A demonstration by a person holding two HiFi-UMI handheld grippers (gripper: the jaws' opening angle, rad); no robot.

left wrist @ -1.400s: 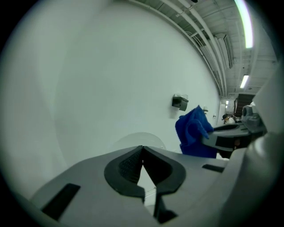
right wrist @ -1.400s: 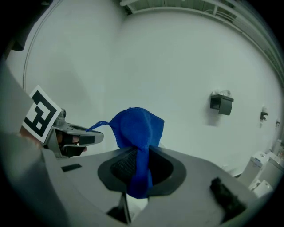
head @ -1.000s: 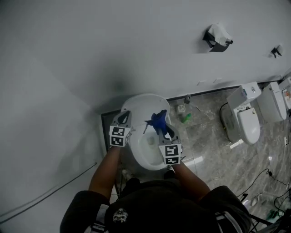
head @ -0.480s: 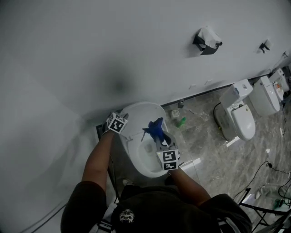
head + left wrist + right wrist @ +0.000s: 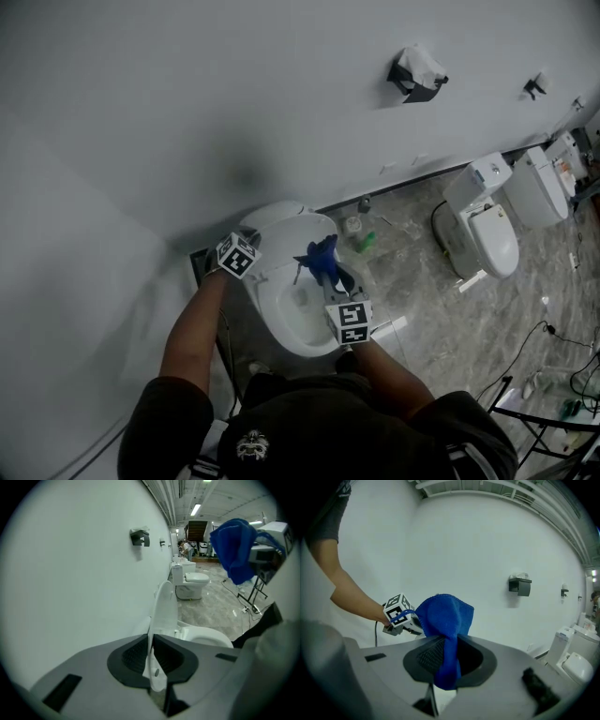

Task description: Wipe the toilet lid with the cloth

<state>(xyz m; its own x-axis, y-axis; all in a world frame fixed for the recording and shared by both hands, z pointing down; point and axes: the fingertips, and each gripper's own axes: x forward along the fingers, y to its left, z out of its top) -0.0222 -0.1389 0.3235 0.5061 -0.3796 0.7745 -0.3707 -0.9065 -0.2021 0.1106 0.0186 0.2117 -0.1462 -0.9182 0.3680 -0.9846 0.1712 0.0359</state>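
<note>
the raised white plastic toilet lid (image 5: 165, 605) is gripped at its edge between the closing jaws of the left gripper (image 5: 151, 649), while the bunched blue cloth (image 5: 446, 618) is held clamped over the white toilet bowl (image 5: 292, 314) by the right gripper (image 5: 449, 656).

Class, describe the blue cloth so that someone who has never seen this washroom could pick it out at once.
Find the toilet nearest the camera, against the long white wall, where the person stands. Over its bowl the right gripper pinches a bunched cloth. It is the only bright blue thing among white fixtures and grey floor.
</note>
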